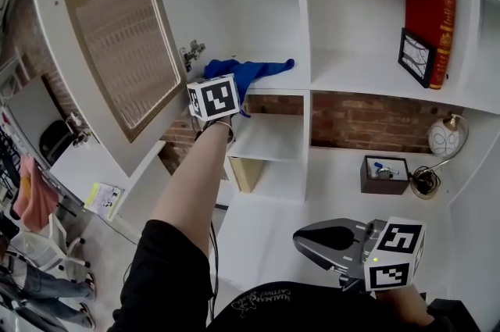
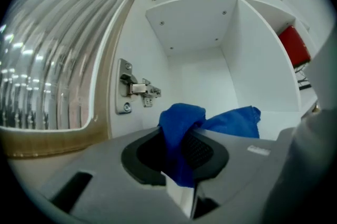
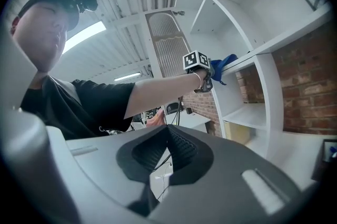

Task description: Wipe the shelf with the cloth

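Note:
A blue cloth [image 1: 251, 71] lies on the white shelf [image 1: 273, 82] of the upper left cubby, spread toward the right. My left gripper [image 1: 223, 88] is at that shelf's front left edge, shut on the cloth [image 2: 181, 136], whose free end [image 2: 234, 122] trails across the shelf board. My right gripper [image 1: 324, 237] hangs low, near my body, shut with nothing between its jaws [image 3: 167, 150]. From the right gripper view the left gripper [image 3: 202, 72] and the cloth [image 3: 224, 64] show at the shelf edge.
An open cabinet door [image 1: 117, 49] with a cane panel stands left of the cubby; its hinge [image 2: 131, 90] sits on the side wall. A red book [image 1: 428, 14] and a picture frame [image 1: 414, 57] stand in the right cubby. A dark box [image 1: 384, 174] and round lamp [image 1: 445, 139] sit below.

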The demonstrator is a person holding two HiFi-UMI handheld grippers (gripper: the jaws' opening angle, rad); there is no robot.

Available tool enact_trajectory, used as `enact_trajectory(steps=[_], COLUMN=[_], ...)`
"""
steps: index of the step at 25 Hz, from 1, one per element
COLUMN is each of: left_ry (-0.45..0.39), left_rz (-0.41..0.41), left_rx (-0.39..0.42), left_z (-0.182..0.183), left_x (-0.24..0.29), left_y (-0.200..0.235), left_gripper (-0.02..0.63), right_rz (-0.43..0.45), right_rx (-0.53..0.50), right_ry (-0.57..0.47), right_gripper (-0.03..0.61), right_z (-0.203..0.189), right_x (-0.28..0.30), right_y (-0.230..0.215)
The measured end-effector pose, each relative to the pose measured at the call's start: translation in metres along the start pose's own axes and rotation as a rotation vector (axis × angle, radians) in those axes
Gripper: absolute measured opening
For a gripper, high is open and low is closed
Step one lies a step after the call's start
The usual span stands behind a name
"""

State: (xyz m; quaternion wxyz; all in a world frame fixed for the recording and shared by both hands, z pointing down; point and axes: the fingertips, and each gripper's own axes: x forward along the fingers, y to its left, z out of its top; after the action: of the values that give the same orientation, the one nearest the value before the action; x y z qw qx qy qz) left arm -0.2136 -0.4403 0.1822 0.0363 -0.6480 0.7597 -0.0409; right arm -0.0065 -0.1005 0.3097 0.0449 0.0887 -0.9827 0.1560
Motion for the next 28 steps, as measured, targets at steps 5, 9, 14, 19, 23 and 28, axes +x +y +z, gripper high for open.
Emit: enact_trajectory(steps=[5, 9, 14, 19, 23, 28], left_ry=[-0.04, -0.047, -0.063, -0.065, -0.054, -0.051], left_rz=[-0.056, -0.115, -0.183, -0.241, -0.283, -0.295], left_rx=[0.088, 0.132, 0.153, 0.151, 0.12, 0.09], left_z=[0.004, 0.006, 0.011, 0.013, 0.015, 0.015], left_x=[0.003, 0.0, -0.006, -0.011, -0.014, -0.019], left_y=[-0.03, -0.053, -0.086, -0.118, -0.138, -0.158], left_gripper=[0.057, 0.054, 0.054, 0.054, 0.052, 0.052], right_rz=[-0.008, -0.014, -0.013, -0.023, -0.035, -0.048], right_rx=[-0.008, -0.006, -0.01, 0.003, 0.014, 0.052], right_ry=[0.004, -0.002, 0.001, -0.015, -0.03, -0.063], right_gripper=[0.009, 0.009, 0.009, 0.009, 0.009, 0.009], right_z=[0.005, 0.007, 0.007, 0.004, 0.0, -0.005], right_x=[0.0, -0.002, -0.004, -0.015, -0.027, -0.05], right_y=[-0.001, -0.002, -0.001, -0.002, -0.001, -0.002])
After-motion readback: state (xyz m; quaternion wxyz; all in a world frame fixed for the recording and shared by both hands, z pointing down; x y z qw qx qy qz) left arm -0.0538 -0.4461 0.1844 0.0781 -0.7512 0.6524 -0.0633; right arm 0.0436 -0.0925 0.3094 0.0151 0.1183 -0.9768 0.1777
